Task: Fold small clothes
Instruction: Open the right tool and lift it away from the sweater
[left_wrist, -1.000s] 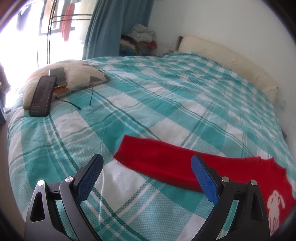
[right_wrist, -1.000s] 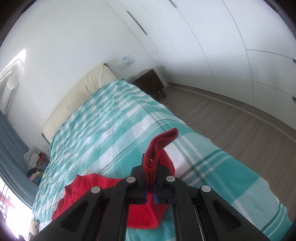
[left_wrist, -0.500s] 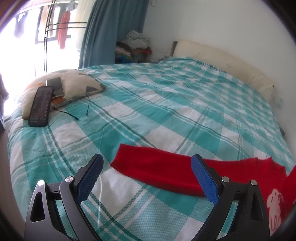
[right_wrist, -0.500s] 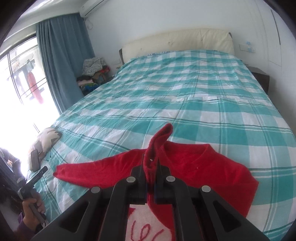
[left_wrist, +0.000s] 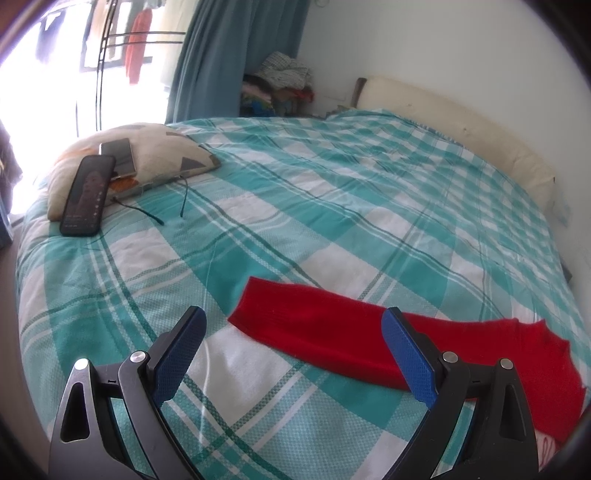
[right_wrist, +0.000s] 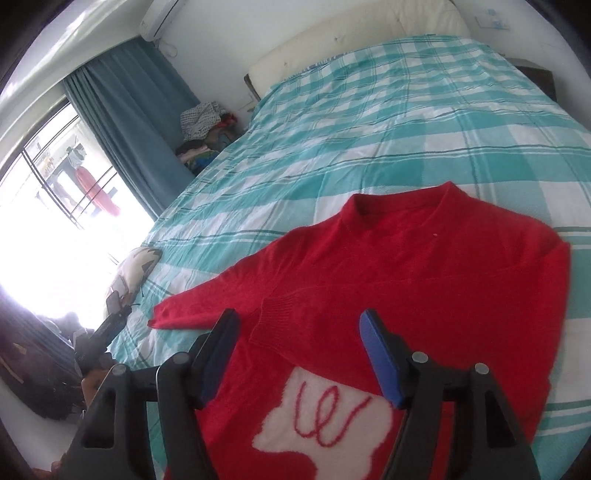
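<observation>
A small red sweater (right_wrist: 424, 266) with a white animal patch lies flat on the teal plaid bed (right_wrist: 369, 129). Its right sleeve is folded across the chest, cuff (right_wrist: 280, 317) just ahead of my right gripper (right_wrist: 299, 332), which is open and empty above the sweater's front. The left sleeve (left_wrist: 314, 328) stretches out straight across the bed. My left gripper (left_wrist: 291, 332) is open and empty, hovering just above that sleeve near its cuff end. The left gripper also shows in the right wrist view (right_wrist: 110, 325) at the bed's edge.
A patterned cushion (left_wrist: 155, 155) with a dark phone (left_wrist: 86, 195), a second phone and a thin cable lies at the bed's far left corner. A cream headboard (left_wrist: 461, 125), a pile of clothes (left_wrist: 280, 85) and a blue curtain (left_wrist: 229, 55) stand behind.
My right gripper swung the right sleeve over onto the chest, then opened and let it go. My left gripper stayed open and drifted slightly toward the left sleeve.
</observation>
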